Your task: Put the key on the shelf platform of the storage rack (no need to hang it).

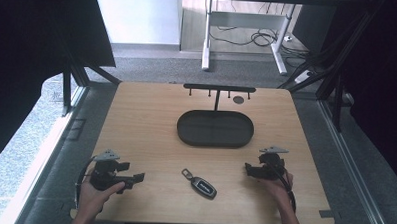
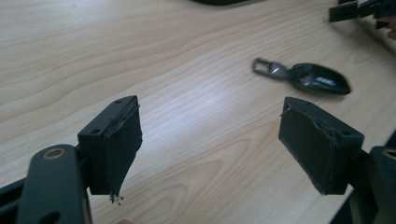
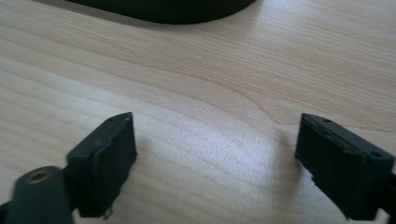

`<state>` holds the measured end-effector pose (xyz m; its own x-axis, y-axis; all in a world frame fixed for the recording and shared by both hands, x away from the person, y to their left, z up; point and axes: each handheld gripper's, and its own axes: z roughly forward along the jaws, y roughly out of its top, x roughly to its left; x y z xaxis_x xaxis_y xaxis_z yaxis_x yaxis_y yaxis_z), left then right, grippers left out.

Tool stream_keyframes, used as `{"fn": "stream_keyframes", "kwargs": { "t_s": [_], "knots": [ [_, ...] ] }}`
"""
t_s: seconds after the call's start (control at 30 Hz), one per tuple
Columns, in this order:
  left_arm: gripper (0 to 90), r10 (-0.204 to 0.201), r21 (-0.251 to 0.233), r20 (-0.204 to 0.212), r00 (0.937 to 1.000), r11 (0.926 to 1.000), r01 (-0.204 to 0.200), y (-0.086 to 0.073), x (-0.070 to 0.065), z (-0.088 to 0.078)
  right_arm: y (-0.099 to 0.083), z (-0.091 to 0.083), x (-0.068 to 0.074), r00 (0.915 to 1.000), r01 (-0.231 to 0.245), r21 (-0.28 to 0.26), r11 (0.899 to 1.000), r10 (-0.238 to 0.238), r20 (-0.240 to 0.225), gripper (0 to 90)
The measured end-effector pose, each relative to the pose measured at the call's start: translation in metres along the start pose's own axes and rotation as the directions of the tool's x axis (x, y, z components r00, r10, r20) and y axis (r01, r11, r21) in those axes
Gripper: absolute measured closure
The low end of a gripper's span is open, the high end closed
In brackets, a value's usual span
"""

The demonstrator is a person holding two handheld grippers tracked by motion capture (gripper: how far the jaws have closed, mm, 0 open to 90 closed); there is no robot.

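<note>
Grippers rest low over a wooden table (image 1: pixel 136 120), one in each of a person's hands. The left gripper (image 2: pixel 210 140) has its fingers (image 2: pixel 119 149) spread wide with nothing between them; a black car key fob (image 2: pixel 313 79) with a metal loop lies flat on the wood beyond and to the right of its fingertips, well apart from them. The right gripper (image 3: pixel 215 158) also has its fingers (image 3: pixel 105 163) spread, bare wood between, and a dark oval tray (image 3: pixel 163 9) sits beyond them.
</note>
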<state>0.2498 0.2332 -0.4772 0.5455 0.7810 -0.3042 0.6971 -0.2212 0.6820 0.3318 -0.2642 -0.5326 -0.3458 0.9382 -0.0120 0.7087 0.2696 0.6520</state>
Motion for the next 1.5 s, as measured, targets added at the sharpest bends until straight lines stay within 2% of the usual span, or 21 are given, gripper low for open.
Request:
{"fn": "stream_keyframes", "kwargs": {
  "t_s": [0.1, 0.33, 0.57, 0.87, 1.03, 1.2, 1.3, 1.47, 1.5],
  "knots": [
    [21.4, 0.012, -0.007, 0.0, 0.9999, 0.9999, -0.012, 0.001, -0.004, -0.001, -0.001, -0.009, -0.001, 0.9991, 0.012, -0.026, 1.0, -0.013, -0.039, 17.2],
    [21.5, 0.016, 0.009, -0.012, 0.9998, 0.9998, -0.016, -0.001, -0.005, 0.005, 0.002, -0.022, -0.001, 0.9968, 0.028, -0.071, 0.997, -0.033, -0.073, 21.2],
    [21.4, 0.012, 0.013, -0.022, 0.9997, 0.9998, -0.012, -0.001, -0.003, 0.004, 0.002, -0.027, 0.001, 0.9947, 0.046, -0.064, 0.997, -0.052, -0.089, 22.4],
    [21.2, 0.006, 0.012, -0.02, 0.9998, 0.9999, -0.006, -0.001, -0.002, 0.004, 0.004, -0.039, -0.002, 0.9913, 0.049, -0.089, 0.995, -0.059, -0.118, 26.9],
    [21.1, 0.007, 0.011, -0.015, 0.9999, 0.9999, -0.007, 0.0, -0.002, 0.003, 0.003, -0.033, -0.001, 0.9873, 0.082, -0.059, 0.995, -0.089, -0.131, 28.5],
    [21.0, 0.003, 0.009, -0.017, 0.9999, 1.0, -0.003, 0.0, -0.001, 0.002, 0.015, -0.041, 0.006, 0.9812, 0.123, -0.037, 0.992, -0.127, -0.146, 30.1],
    [20.9, 0.007, 0.016, -0.01, 0.9999, 0.9998, -0.007, -0.001, -0.001, 0.002, 0.022, -0.047, 0.013, 0.9728, 0.152, -0.022, 0.988, -0.154, -0.173, 30.9],
    [20.8, 0.006, 0.017, -0.012, 0.9999, 0.9998, -0.006, 0.0, -0.001, 0.002, 0.036, -0.056, 0.028, 0.9541, 0.223, 0.006, 0.975, -0.217, -0.207, 31.9],
    [20.8, 0.006, 0.017, -0.009, 0.9999, 0.9998, -0.006, 0.0, 0.0, 0.001, 0.036, -0.056, 0.028, 0.9541, 0.223, 0.006, 0.975, -0.217, -0.207, 31.9]
  ]
}}
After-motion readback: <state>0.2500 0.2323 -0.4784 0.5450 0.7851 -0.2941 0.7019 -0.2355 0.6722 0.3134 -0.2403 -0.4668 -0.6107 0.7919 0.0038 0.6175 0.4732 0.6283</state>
